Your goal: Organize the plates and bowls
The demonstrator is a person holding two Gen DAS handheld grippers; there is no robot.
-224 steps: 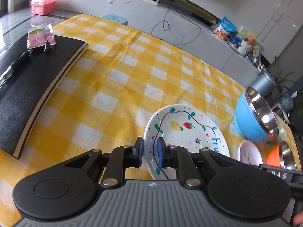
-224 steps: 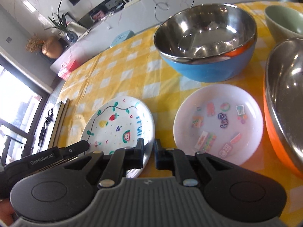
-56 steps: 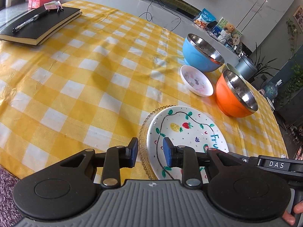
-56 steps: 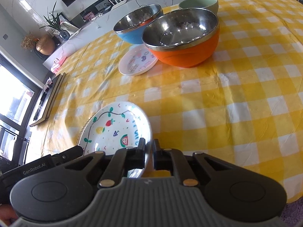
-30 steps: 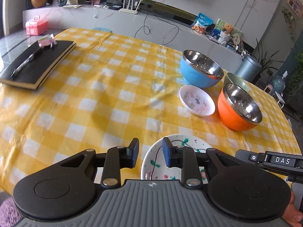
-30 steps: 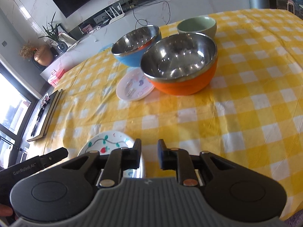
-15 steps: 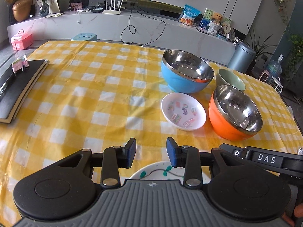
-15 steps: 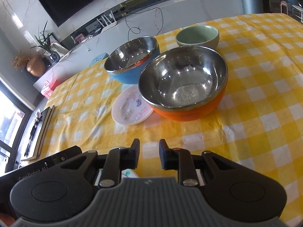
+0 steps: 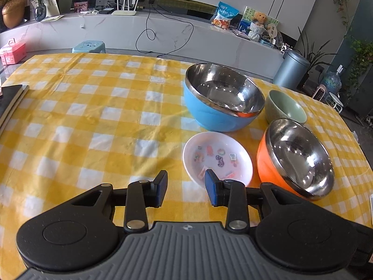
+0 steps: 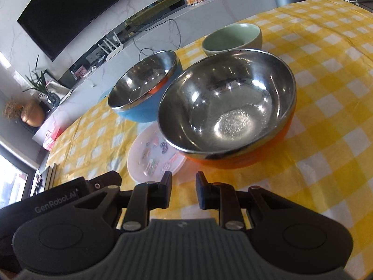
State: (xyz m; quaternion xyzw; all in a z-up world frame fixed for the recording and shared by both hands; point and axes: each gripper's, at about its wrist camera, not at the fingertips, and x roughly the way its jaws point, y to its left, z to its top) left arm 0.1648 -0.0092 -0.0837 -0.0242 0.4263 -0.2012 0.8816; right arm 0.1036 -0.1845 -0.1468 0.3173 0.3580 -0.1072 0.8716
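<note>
My left gripper (image 9: 185, 186) stands open over the yellow checked cloth, with nothing between its blue pads. Its right fingertip is just in front of the near rim of a small white plate with stickers (image 9: 218, 157). Behind that plate sits a blue steel-lined bowl (image 9: 221, 98), to its right an orange steel-lined bowl (image 9: 296, 158), and further back a green bowl (image 9: 285, 107). My right gripper (image 10: 183, 186) is open by a narrow gap and holds nothing. It points at the orange bowl (image 10: 228, 107), with the sticker plate (image 10: 153, 156) to the left. The blue bowl (image 10: 144, 86) and green bowl (image 10: 230, 37) lie beyond.
A black notebook (image 9: 9, 100) lies at the table's left edge. The checked tablecloth (image 9: 93, 116) stretches bare across the left half. The left tool's black casing (image 10: 58, 200) shows low on the left in the right wrist view. A counter and a grey bin (image 9: 291, 72) stand beyond the table.
Both grippers have moved forward toward the bowls. The fruit-painted plate under them has dropped out of view. The left jaws have widened, and the bowls and sticker plate look closer.
</note>
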